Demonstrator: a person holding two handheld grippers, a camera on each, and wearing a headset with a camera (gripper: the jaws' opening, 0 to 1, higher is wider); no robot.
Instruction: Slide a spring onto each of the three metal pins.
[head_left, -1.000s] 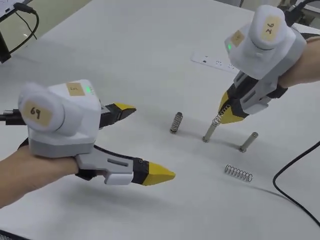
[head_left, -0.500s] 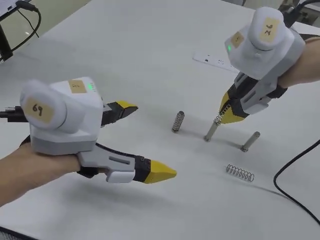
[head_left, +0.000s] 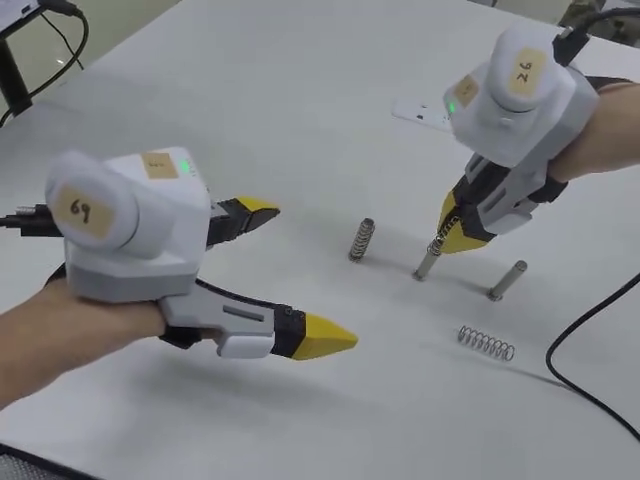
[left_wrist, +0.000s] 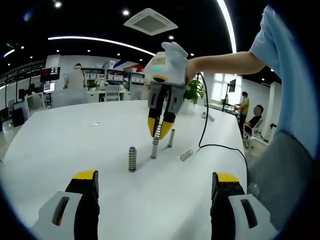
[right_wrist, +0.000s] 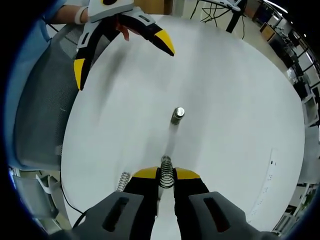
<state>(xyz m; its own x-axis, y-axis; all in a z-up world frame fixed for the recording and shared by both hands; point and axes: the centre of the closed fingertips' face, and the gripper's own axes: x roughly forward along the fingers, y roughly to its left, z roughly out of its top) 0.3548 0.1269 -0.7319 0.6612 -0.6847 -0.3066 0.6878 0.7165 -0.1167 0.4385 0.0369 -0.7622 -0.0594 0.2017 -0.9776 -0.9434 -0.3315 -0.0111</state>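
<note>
Three metal pins stand on the white table (head_left: 250, 90), and there are three springs. The left pin (head_left: 367, 223) carries the fitted spring (head_left: 360, 243), coiled around its shaft. The middle pin (head_left: 427, 264) and the right pin (head_left: 507, 281) are bare. All three pins stand in a short row with their long axes upright, as the left gripper view shows. In the head view they seem to lean up and to the right. The held spring (head_left: 437, 243) is pinched between the yellow tips of the right gripper (head_left: 452, 232), whose jaws are closed tight on its coils. The spring's axis runs in line with the middle pin, and its lower end meets that pin's top. Whether it has passed over the tip cannot be told. In the right gripper view the same spring sticks out forward between the two tips. The loose spring (head_left: 486, 343) lies flat on the table near the right pin, on the person's side of it. Its long axis runs across the head view and dips a little to the right. The left gripper (head_left: 293, 275) hovers above the table, well apart from the pins. Its jaws are spread wide with nothing between them, and its tips point toward the row. A power strip (head_left: 420, 113) lies beyond the right gripper, and a black cable (head_left: 590, 345) curves along the table's right side.
</note>
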